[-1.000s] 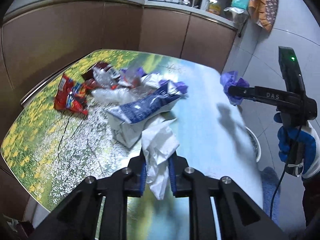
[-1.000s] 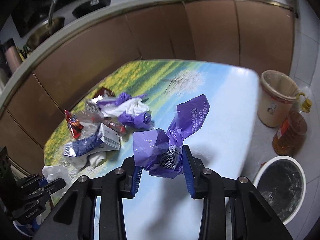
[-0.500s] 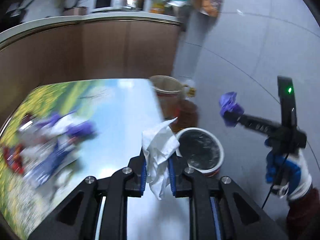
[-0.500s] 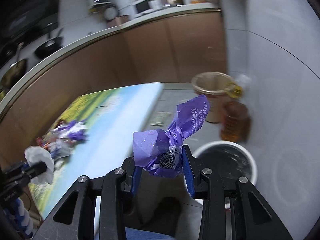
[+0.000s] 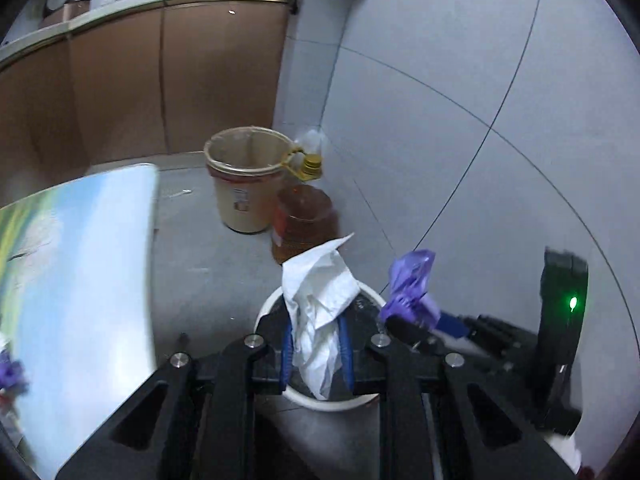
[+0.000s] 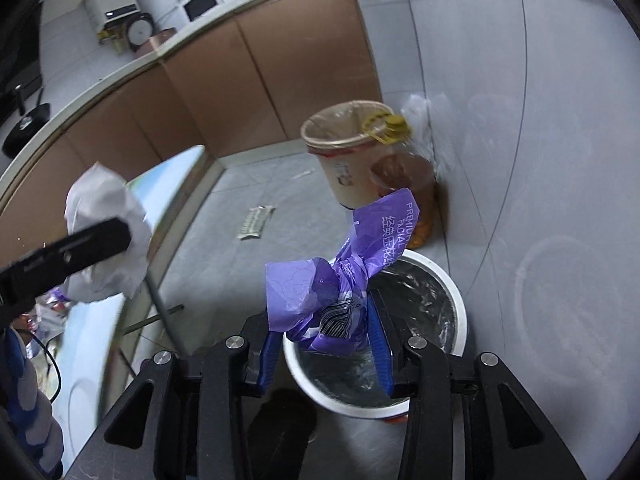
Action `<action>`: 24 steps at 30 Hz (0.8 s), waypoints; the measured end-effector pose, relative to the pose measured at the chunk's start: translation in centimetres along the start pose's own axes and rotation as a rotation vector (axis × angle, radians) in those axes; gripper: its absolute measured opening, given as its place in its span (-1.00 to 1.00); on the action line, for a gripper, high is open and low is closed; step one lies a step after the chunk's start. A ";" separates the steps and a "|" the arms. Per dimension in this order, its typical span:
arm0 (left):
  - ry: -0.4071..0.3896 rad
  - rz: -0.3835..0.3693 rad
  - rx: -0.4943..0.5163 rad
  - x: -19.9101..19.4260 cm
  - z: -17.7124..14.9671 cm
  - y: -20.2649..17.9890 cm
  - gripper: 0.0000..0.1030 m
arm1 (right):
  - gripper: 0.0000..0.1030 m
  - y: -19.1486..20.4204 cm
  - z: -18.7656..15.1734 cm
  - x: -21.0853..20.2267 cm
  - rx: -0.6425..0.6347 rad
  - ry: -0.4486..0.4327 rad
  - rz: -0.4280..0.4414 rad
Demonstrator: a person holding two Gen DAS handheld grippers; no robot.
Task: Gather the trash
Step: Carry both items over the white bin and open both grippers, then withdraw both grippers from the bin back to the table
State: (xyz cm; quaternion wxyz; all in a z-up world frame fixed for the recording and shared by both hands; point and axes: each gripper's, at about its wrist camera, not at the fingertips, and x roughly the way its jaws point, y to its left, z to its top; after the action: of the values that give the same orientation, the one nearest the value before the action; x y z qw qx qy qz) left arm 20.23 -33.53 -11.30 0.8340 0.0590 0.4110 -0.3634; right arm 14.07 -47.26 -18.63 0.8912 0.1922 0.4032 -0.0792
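Grey floor tiles fill most of what I see, with brown kitchen cabinets (image 5: 180, 76) behind and the edge of the landscape-printed table (image 5: 92, 264) off to my left. On the floor stands a white-rimmed trash bin (image 6: 448, 292) with a dark liner, and beyond it a beige bucket (image 5: 244, 188) and an amber oil bottle (image 5: 304, 220) just beside each other. My left gripper (image 5: 316, 344) has its blue-padded fingers closed on a crumpled white tissue (image 5: 320, 304), which sticks up between them and hangs a little below; in the left wrist view it sits over the near part of the bin's opening. My right gripper (image 6: 324, 336) is clamped on a crumpled purple wrapper (image 6: 332, 280) with white lettering, its loose end standing up past the fingertips; in the right wrist view it sits in front of the bin's rim, over its left side. From the right wrist view I also see the left gripper off to the left, near the table edge, tissue bulging around its finger. A small flat scrap (image 6: 256, 222) lies on the floor near the table.
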 end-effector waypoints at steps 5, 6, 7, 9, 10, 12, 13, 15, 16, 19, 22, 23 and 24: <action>0.028 -0.029 -0.042 3.7 0.7 -0.2 -0.18 | -0.17 -1.8 0.0 2.7 0.027 0.031 -0.027; 0.031 -0.031 -0.056 4.4 0.8 -0.1 -0.05 | -0.17 -1.9 -0.2 2.8 0.032 0.035 -0.033; 0.032 -0.034 -0.062 4.8 0.8 -0.1 -0.02 | -0.15 -2.1 -0.2 3.2 0.039 0.039 -0.041; 0.037 -0.038 -0.074 5.4 0.8 0.3 -0.01 | -0.08 -2.4 -0.4 3.7 0.048 0.046 -0.052; 0.039 -0.037 -0.080 5.5 0.8 0.5 0.00 | -0.04 -2.5 -0.5 3.8 0.051 0.049 -0.055; 0.036 -0.036 -0.088 5.2 0.6 1.0 0.00 | -0.04 -2.9 -0.7 4.0 0.056 0.055 -0.060; 0.028 -0.038 -0.093 4.7 0.5 1.1 0.00 | -0.04 -3.0 -0.8 3.9 0.058 0.055 -0.060; 0.004 -0.036 -0.099 3.6 0.3 1.5 0.00 | -0.04 -3.0 -0.9 3.7 0.065 0.051 -0.059; -0.010 -0.031 -0.100 3.1 0.3 1.6 0.00 | -0.04 -2.9 -0.9 3.4 0.071 0.045 -0.057; -0.073 -0.005 -0.095 0.1 -0.2 2.1 0.00 | -0.04 -2.2 -0.8 2.0 0.074 0.017 -0.045; -0.133 0.024 -0.085 -3.5 -0.6 2.6 0.00 | -0.03 -0.8 -0.6 0.0 0.053 -0.019 -0.029; -0.148 0.034 -0.082 -4.3 -0.7 2.8 0.00 | -0.03 -0.3 -0.5 -0.7 0.046 -0.030 -0.024; -0.168 0.047 -0.078 -5.7 -1.0 2.9 0.00 | -0.03 0.4 -0.3 -1.5 0.036 -0.045 -0.018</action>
State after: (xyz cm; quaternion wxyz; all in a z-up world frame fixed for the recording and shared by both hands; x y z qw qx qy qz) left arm 19.25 -27.80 -8.33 0.8754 0.0055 0.3521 -0.3312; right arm 12.97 -46.75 -17.58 0.8957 0.2026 0.3833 -0.0986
